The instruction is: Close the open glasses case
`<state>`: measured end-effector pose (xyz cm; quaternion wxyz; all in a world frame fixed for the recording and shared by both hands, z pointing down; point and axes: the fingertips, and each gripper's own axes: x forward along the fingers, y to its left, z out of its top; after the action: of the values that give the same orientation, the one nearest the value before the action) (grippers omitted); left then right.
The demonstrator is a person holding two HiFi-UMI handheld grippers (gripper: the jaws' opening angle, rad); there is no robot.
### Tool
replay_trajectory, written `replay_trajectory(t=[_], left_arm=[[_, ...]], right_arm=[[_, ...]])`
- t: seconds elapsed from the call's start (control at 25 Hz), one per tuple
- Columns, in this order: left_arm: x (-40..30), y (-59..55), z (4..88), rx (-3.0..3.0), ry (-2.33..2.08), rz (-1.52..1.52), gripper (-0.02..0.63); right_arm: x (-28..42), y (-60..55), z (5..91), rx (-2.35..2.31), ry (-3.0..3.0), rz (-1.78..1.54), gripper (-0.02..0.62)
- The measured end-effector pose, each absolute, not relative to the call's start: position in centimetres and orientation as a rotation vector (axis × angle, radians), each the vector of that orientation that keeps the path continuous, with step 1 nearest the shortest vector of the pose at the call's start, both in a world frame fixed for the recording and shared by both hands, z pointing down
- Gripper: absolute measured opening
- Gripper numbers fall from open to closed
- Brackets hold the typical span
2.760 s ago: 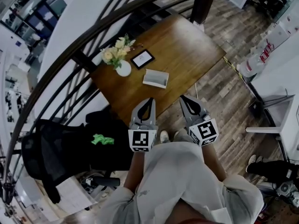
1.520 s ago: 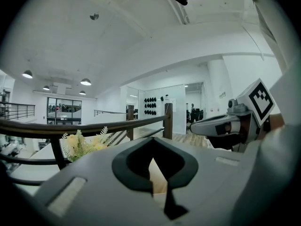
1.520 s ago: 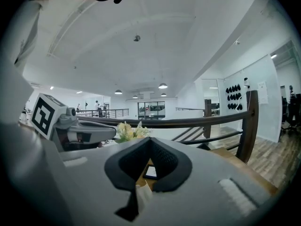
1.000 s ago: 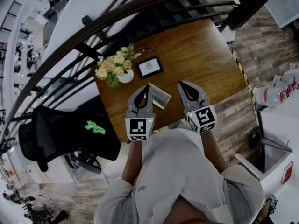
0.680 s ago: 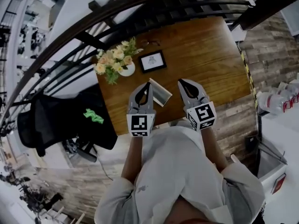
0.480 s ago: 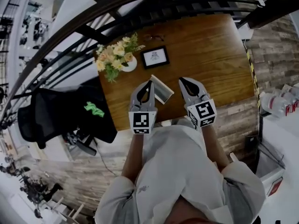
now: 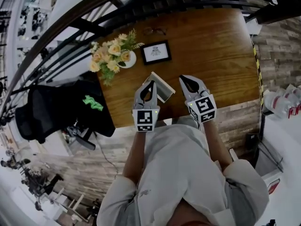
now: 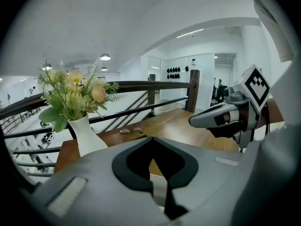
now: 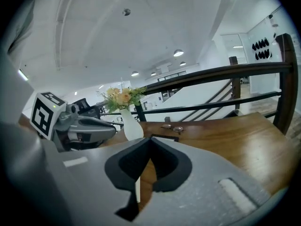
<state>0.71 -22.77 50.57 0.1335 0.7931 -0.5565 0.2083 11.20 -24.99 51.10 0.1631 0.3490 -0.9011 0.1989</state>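
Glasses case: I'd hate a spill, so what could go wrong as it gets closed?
The case lies unheld between the left gripper and the right gripper, so a one-sided push may slide it rather than shut it. The vase stands near the left gripper; a wide swing could tip it.

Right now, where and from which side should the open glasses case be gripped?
Probably the raised lid's free edge on the glasses case, from the person's side: it stands exposed between the left gripper and right gripper. Both have jaws together, so open one first.
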Motion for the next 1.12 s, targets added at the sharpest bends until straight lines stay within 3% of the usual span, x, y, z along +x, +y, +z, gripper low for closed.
replay_trajectory(t=[1.12], left_arm=[[1.8,-20.4,63.1,2.145,-1.442,0.71,0.02]], right_arm=[[8.6,-21.3,61.7,0.814,-2.42,0.694,0.003]])
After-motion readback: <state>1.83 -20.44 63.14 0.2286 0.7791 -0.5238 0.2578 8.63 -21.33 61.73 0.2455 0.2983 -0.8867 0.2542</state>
